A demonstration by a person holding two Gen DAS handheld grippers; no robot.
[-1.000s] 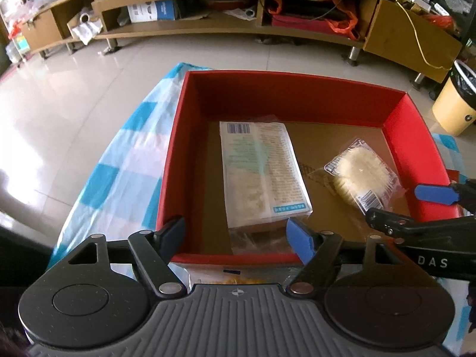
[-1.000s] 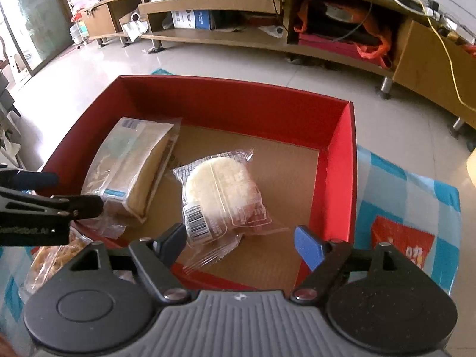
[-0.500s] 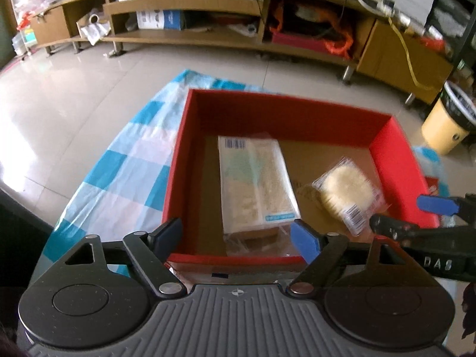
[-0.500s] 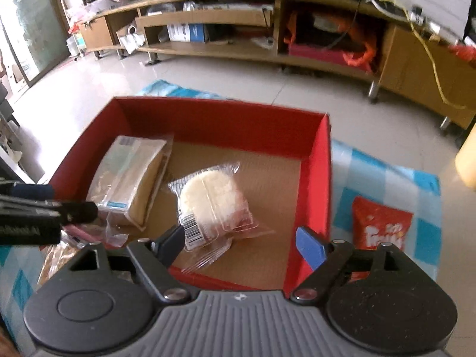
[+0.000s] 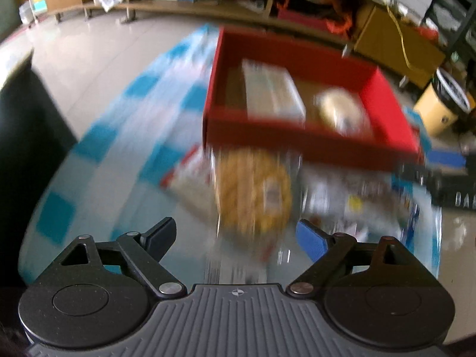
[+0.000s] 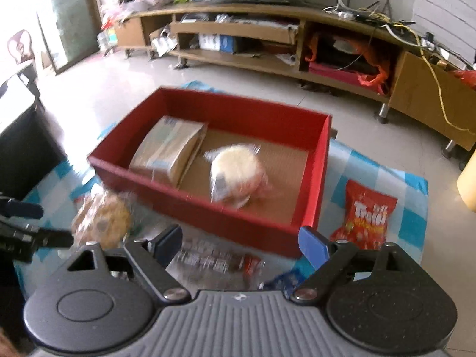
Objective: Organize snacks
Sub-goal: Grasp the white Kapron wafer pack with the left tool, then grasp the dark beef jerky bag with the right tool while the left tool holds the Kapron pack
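A red box (image 5: 312,145) (image 6: 208,205) sits on a blue-and-white checked cloth (image 5: 98,136). It holds a flat pale packet (image 5: 270,92) (image 6: 169,148) and a round pale wrapped cake (image 5: 342,110) (image 6: 235,172). In front of the box lie a yellow round snack bag (image 5: 253,190) (image 6: 102,218) and clear wrapped packets (image 5: 357,205) (image 6: 217,260). A red snack bag (image 6: 367,215) lies right of the box. My left gripper (image 5: 236,235) is open and empty above the yellow bag. My right gripper (image 6: 241,241) is open and empty above the clear packets.
A long wooden shelf unit (image 6: 267,41) runs along the back over a tiled floor (image 5: 89,56). A yellow bin (image 5: 440,110) stands at the right. A dark piece of furniture (image 5: 26,136) stands at the left.
Both grippers have pulled back and up from the box, open and empty throughout. The snacks lying in front of the box have come into view. The left view is blurred by motion.
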